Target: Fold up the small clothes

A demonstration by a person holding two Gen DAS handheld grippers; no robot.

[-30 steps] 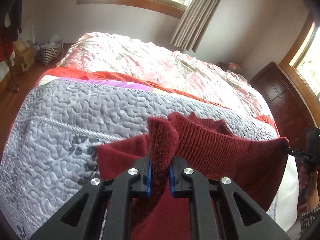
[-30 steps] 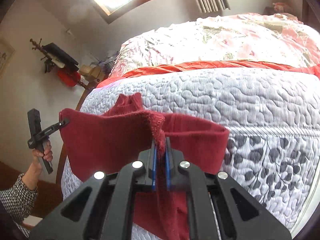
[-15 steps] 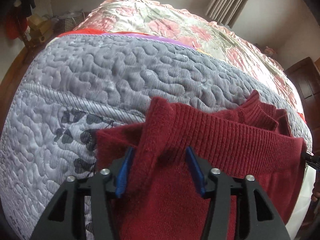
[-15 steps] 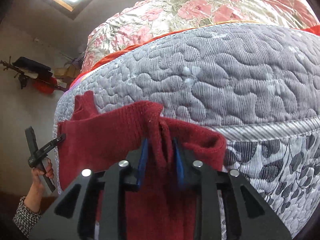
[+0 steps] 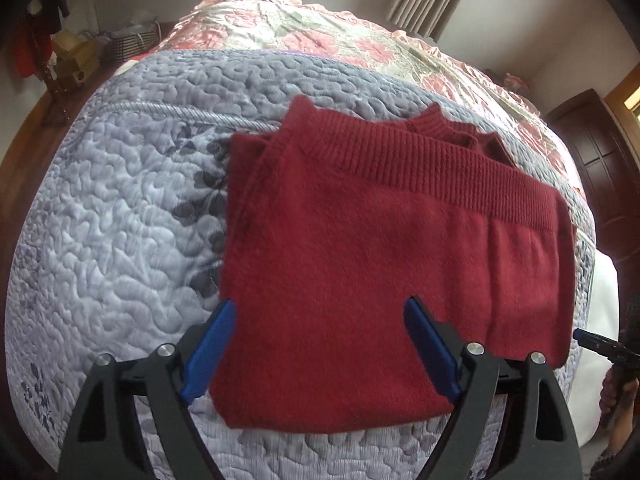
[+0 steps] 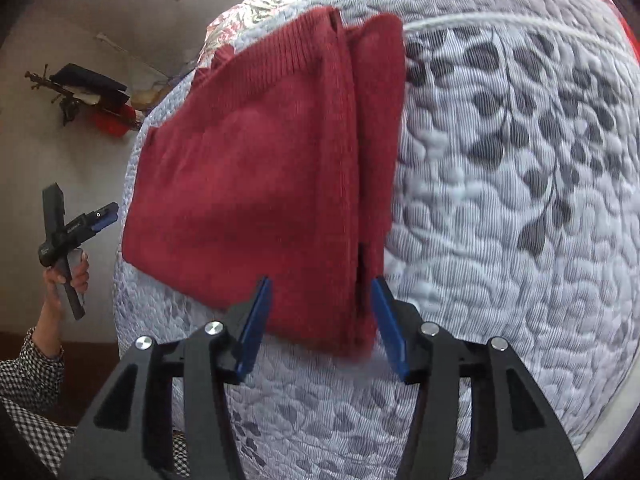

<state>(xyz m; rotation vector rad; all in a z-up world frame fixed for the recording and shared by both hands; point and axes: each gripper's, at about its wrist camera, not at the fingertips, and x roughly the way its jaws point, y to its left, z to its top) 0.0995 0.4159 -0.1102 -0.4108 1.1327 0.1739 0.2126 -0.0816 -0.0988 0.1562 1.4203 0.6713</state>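
Only the right view shows the sweater's [image 6: 256,168] layered side edge

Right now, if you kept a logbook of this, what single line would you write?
stage: fold laid | red sweater: folded flat on grey quilt | left gripper: open | right gripper: open

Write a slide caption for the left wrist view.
Open left gripper over a folded red sweater lying flat on a grey quilted bedspread.

Black angular gripper arms, blue-padded fingers [image 5: 208,344], silver screws, black-and-white checked sleeve [image 6: 28,364]
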